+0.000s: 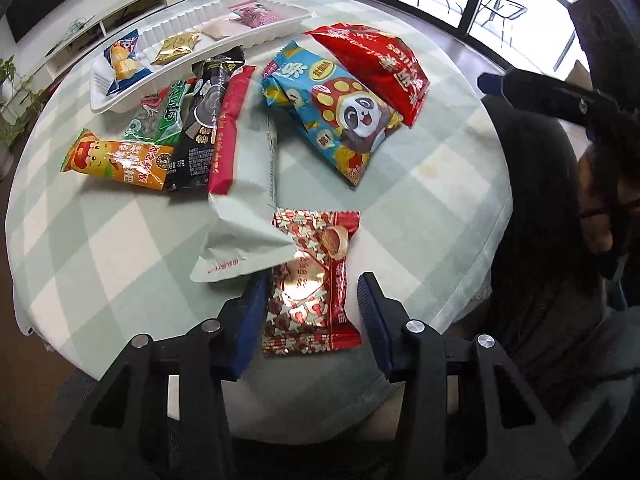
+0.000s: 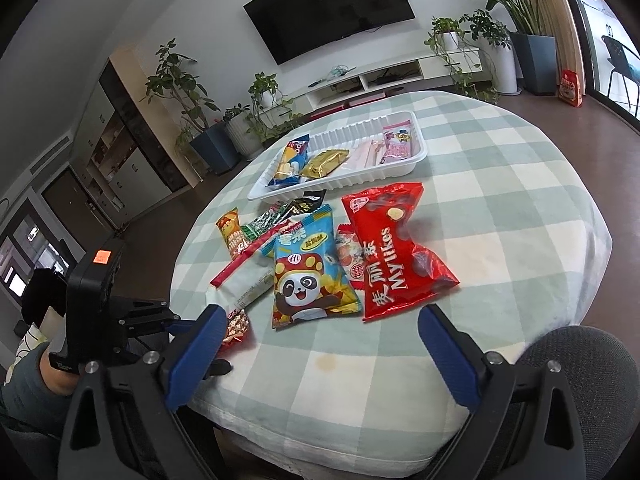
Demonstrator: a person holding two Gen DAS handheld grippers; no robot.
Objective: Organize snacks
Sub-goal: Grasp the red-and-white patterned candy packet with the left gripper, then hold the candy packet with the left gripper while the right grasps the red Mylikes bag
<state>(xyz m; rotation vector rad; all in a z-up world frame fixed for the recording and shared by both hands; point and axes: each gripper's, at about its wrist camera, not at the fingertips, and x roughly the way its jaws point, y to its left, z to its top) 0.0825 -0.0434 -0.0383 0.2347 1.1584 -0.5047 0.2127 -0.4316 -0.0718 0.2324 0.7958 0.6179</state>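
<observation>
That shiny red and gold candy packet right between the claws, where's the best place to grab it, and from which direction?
The red and gold packet lies flat on the checked tablecloth, so coming from above looks best. Grip across its narrow middle, one finger on each long edge, as the left gripper already straddles it. The white pouch overlaps its top left corner, so staying on the nearer half probably avoids pinching both.

The red bag (image 2: 400,252) just beyond the right claw's far finger reads "Mylikes" in white, with Chinese characters beside it. The blue panda packet (image 2: 310,268) ahead, between that claw's fingers, bears Chinese characters; other wrappers' print is too small to read
</observation>
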